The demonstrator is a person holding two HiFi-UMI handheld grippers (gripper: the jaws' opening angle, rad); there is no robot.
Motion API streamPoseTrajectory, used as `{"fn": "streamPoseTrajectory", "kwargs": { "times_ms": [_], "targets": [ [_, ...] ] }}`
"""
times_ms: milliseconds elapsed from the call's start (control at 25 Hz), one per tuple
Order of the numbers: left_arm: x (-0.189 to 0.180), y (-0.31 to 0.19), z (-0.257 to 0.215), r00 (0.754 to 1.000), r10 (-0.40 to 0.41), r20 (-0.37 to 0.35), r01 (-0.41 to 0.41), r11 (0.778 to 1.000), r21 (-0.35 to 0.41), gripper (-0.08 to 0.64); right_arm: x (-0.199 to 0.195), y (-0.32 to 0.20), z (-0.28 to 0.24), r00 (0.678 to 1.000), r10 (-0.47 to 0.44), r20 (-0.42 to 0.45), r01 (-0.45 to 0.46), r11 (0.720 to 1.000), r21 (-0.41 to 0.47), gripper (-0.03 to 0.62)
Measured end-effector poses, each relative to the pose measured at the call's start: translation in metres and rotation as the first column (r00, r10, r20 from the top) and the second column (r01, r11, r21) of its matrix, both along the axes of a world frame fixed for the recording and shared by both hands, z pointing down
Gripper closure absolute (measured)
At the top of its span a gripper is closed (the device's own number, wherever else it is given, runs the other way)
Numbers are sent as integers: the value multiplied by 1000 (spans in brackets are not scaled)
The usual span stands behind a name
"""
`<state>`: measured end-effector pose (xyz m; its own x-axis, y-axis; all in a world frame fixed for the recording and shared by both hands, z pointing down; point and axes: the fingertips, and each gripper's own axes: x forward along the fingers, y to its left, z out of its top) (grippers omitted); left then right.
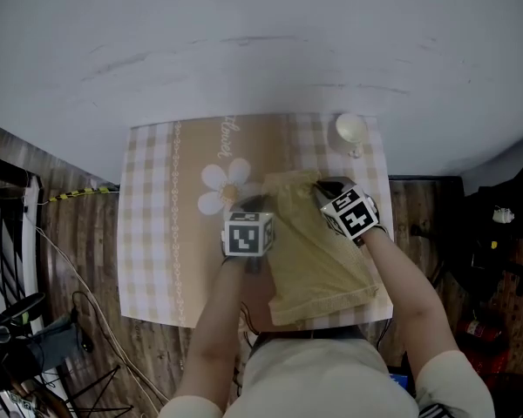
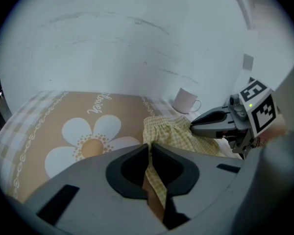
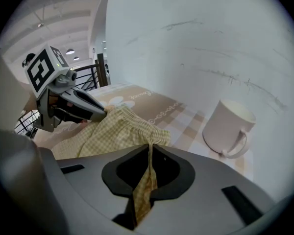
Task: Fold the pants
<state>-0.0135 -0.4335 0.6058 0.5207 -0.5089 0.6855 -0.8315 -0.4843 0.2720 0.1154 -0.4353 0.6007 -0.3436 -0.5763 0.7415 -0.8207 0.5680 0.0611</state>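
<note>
Yellow checked pants [image 1: 318, 255] lie on the beige checked tablecloth [image 1: 161, 233], running from its right middle toward the near edge. My left gripper [image 1: 258, 204] is shut on the left corner of the waistband, and in the left gripper view a strip of the cloth [image 2: 154, 180] is pinched between the jaws of the left gripper [image 2: 150, 147]. My right gripper [image 1: 325, 190] is shut on the waistband's right corner. Fabric [image 3: 144, 185] hangs between the closed jaws of the right gripper [image 3: 150, 146]. The waistband [image 3: 130, 124] is bunched up between the two grippers.
A white mug [image 1: 351, 129] stands at the table's far right corner, just beyond the right gripper, mug [image 3: 230, 129]. A white wall runs behind the table. A daisy print [image 1: 222, 185] marks the cloth. Cables and a black railing [image 1: 4, 225] are on the wooden floor at left.
</note>
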Motion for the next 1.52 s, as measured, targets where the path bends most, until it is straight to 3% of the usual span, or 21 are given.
{"fn": "streamPoseTrajectory", "kwargs": {
  "times_ms": [520, 1120, 1520],
  "targets": [
    [-4, 33, -43, 997, -67, -35, 70, 993, 92, 538, -2, 31, -50, 998, -42, 56, 34, 990, 135, 572],
    [7, 134, -66, 992, -117, -46, 122, 985, 123, 538, 10, 129, -75, 981, -152, 121, 127, 973, 193, 571],
    [27, 198, -66, 996, -87, 3, 86, 983, 163, 538, 31, 188, -73, 979, -89, 185, 51, 978, 203, 571]
  ]
}}
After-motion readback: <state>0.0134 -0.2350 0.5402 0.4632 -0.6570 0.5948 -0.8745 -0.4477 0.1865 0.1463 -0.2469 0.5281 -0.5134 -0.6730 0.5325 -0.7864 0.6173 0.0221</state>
